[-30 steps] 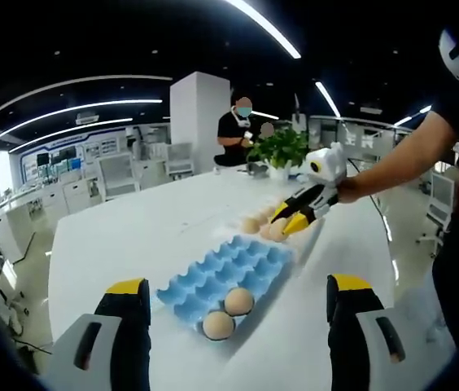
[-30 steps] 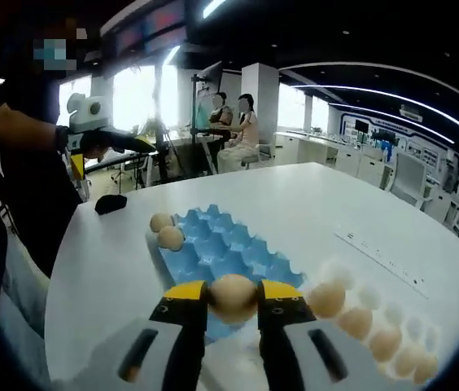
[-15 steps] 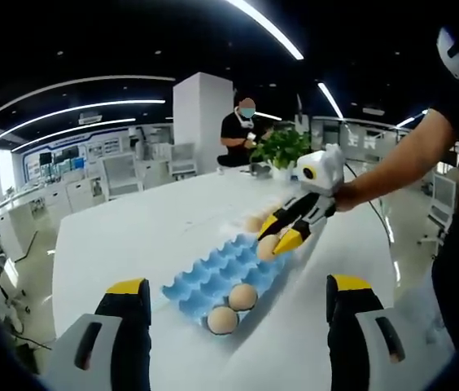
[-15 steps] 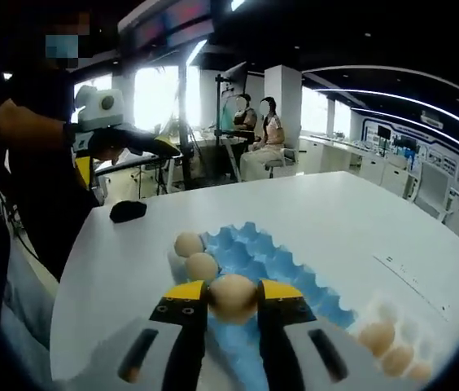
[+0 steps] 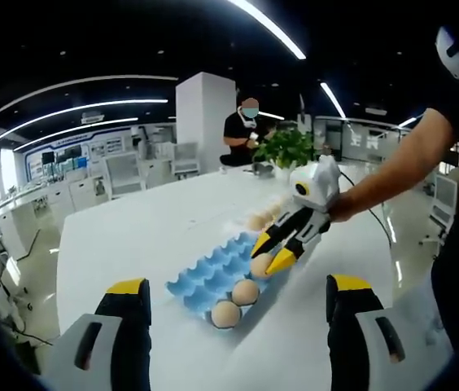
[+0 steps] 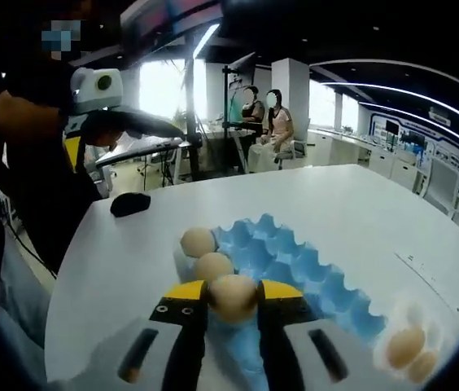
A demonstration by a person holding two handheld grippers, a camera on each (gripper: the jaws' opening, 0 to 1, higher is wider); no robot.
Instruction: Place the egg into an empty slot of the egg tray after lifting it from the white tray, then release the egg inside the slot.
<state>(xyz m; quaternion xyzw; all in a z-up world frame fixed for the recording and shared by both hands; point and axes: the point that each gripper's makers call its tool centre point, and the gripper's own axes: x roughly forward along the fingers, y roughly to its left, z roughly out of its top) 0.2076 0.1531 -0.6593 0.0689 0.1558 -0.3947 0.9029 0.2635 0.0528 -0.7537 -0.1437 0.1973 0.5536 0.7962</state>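
Blue moulded egg tray (image 6: 290, 265) lies on the white table (image 6: 351, 204) just ahead of the right gripper (image 6: 232, 300), whose yellow-tipped jaws are clamped on a brown egg (image 6: 232, 296), one jaw on each side, held over the tray's near end. Just beyond the held egg, two more eggs (image 6: 205, 254) sit in the tray's slots on the gripper's left side, one behind the other. Off to the gripper's right, at the tray's far end, the white tray (image 6: 413, 346) holds a couple of further eggs. Farther off on the gripper's left a small black object (image 6: 130, 204) rests on the table, and the left gripper (image 5: 238, 303) hangs in the air above that side. From the left gripper view, its own jaws stand wide apart with nothing between them, and the egg tray (image 5: 221, 273) lies ahead of them on the table, with the right gripper (image 5: 272, 251) over it, egg (image 5: 262, 265) in its tips. Seated people and a potted plant (image 5: 282, 151) are in the background.
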